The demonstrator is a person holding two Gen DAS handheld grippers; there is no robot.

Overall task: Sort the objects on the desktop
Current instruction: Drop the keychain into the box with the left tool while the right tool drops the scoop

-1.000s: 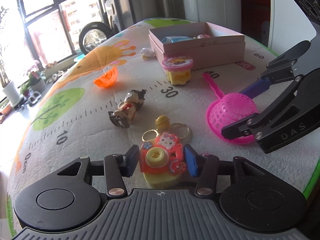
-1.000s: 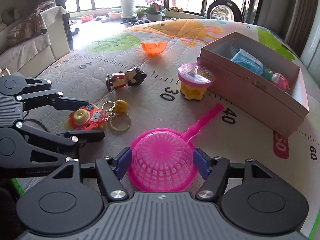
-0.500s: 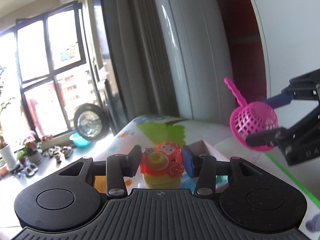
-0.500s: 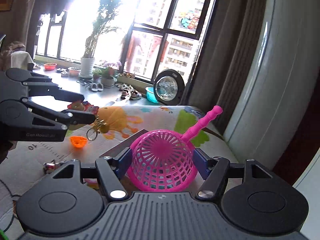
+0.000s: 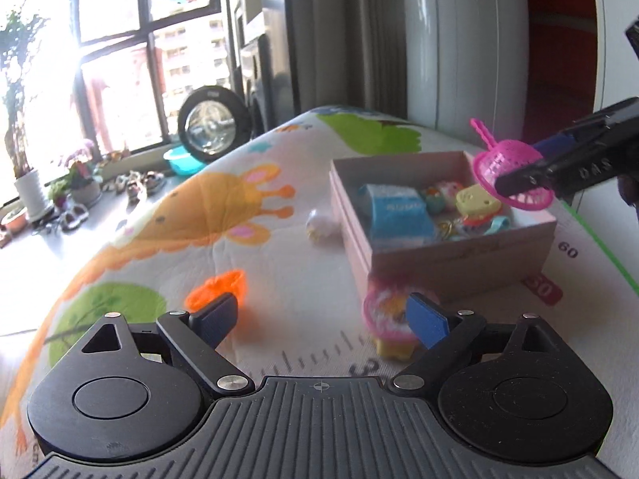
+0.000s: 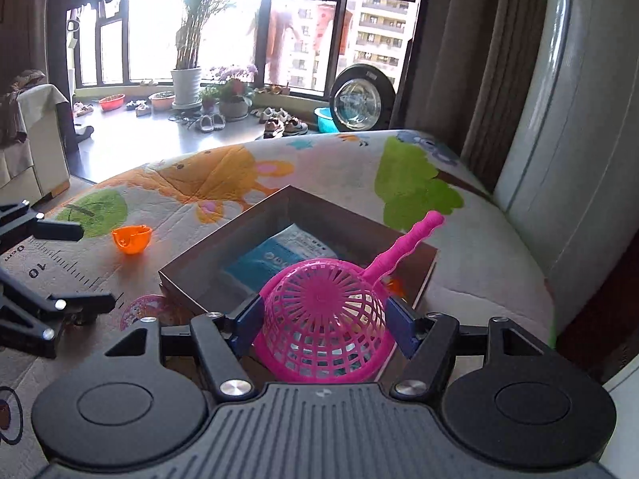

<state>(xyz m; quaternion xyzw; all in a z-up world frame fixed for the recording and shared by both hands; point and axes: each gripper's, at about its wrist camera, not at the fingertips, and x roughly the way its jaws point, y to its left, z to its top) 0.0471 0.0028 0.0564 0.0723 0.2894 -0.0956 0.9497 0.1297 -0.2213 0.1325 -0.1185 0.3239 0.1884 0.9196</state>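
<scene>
One pink mesh strainer, bowl inverted, clamped in right tool.

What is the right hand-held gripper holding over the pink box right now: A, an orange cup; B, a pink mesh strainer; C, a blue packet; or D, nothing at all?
B: the right hand-held gripper is clamped on the pink mesh strainer, its blue pads against the basket's sides, above the open pink box.
</scene>
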